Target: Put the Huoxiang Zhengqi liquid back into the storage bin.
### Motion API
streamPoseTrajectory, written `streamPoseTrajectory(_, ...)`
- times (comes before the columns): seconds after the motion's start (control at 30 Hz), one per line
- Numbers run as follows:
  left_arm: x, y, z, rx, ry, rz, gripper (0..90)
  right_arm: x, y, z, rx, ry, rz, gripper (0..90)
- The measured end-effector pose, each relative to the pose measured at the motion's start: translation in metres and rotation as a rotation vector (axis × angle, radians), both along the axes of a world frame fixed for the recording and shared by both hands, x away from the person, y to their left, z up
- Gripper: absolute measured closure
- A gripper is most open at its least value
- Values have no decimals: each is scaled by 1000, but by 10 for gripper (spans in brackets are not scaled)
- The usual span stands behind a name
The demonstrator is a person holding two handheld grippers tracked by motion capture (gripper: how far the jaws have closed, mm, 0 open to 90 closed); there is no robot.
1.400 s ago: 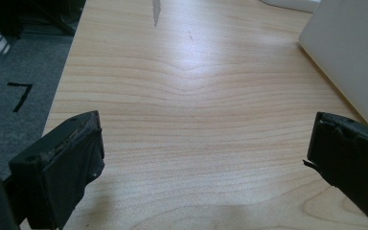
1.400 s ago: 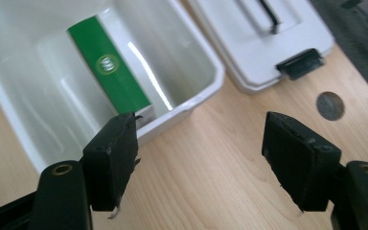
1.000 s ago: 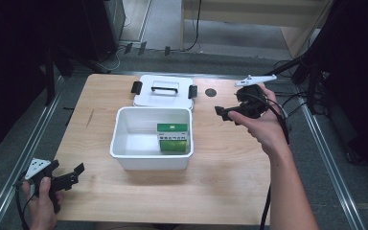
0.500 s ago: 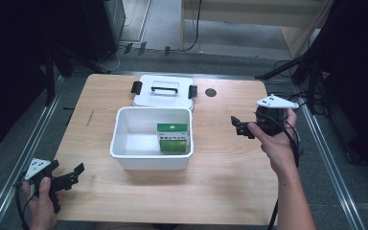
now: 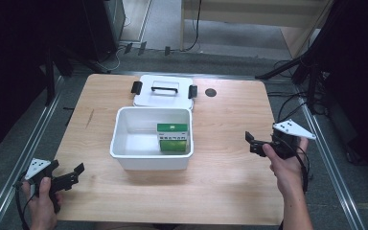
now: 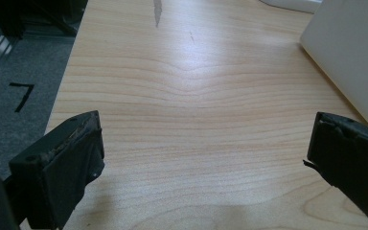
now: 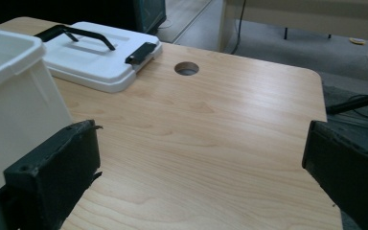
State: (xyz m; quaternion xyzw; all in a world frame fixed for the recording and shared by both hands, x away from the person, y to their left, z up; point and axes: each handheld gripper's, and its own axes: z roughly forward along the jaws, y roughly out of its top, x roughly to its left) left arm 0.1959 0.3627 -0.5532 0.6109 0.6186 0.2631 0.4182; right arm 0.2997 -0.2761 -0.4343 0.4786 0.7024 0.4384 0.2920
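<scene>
Both our grippers sit nearest us with jaws spread wide and nothing between them: the left gripper at the table's near left corner, the right gripper by the right edge, each well apart from the white bin at the middle. Inside the bin a green box rests against its right wall, so we judge the packing done. Beyond it the white lid with its black handle lies flat on the table, touching the bin's far side; closing the bin seems to be what remains.
</scene>
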Motion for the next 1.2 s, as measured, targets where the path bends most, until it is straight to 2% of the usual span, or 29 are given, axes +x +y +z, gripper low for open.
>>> streamPoseTrajectory(0.13,0,0,0,1,-3,2,0,-9,-13,-14,24,6,-28,0)
streamPoseTrajectory(0.37,0,0,0,2,-3,3,0,-29,-34,-39,78,-11,-33,0)
streamPoseTrajectory(0.6,0,0,0,3,-4,3,0,-47,-52,-64,101,14,-75,0)
streamPoseTrajectory(0.73,0,0,0,5,-3,4,0,-56,-62,-75,104,27,-97,0)
streamPoseTrajectory(0.9,0,0,0,5,-3,5,0,-68,-70,-88,83,51,-113,0)
streamPoseTrajectory(1.1,0,0,0,5,-2,5,0,-79,-78,-100,108,63,-134,0)
streamPoseTrajectory(1.2,0,0,0,6,-1,5,0,-82,-79,-105,102,66,-136,0)
